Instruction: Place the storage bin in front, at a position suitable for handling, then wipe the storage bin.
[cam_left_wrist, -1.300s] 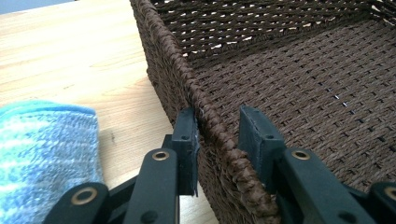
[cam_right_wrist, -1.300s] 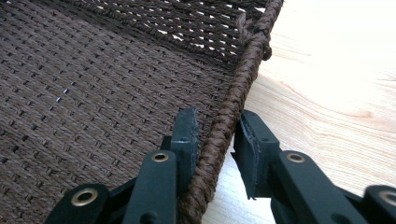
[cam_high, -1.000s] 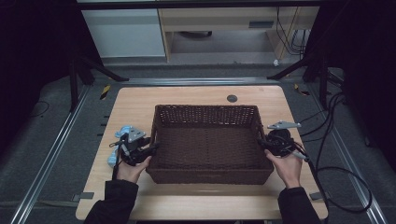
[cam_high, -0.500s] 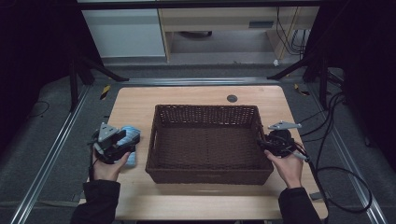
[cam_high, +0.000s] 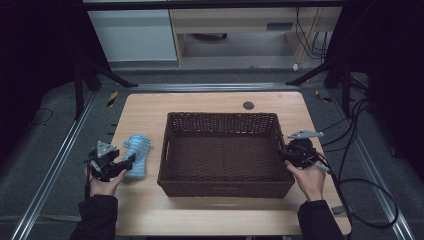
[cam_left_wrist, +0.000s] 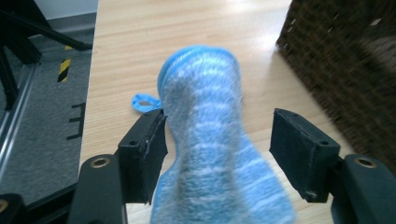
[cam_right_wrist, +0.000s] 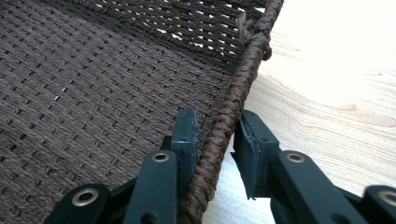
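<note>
One basket (cam_high: 223, 188), one blue sock (cam_high: 136, 155), two grippers

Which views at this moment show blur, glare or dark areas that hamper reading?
High view: surroundings nearly black, the pale wooden table evenly lit. Left gripper view: the blue striped fluffy sock is soft and close, the dark brown woven wicker basket smeared. Right gripper view: the basket rim sharp, the tabletop washed out by glare at top right.

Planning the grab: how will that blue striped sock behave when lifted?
The sock looks soft and fuzzy, so it will probably flop and drape. It lies flat beside the basket, so rolling seems unlikely. Its knit should grip well between the open left claw.
</note>
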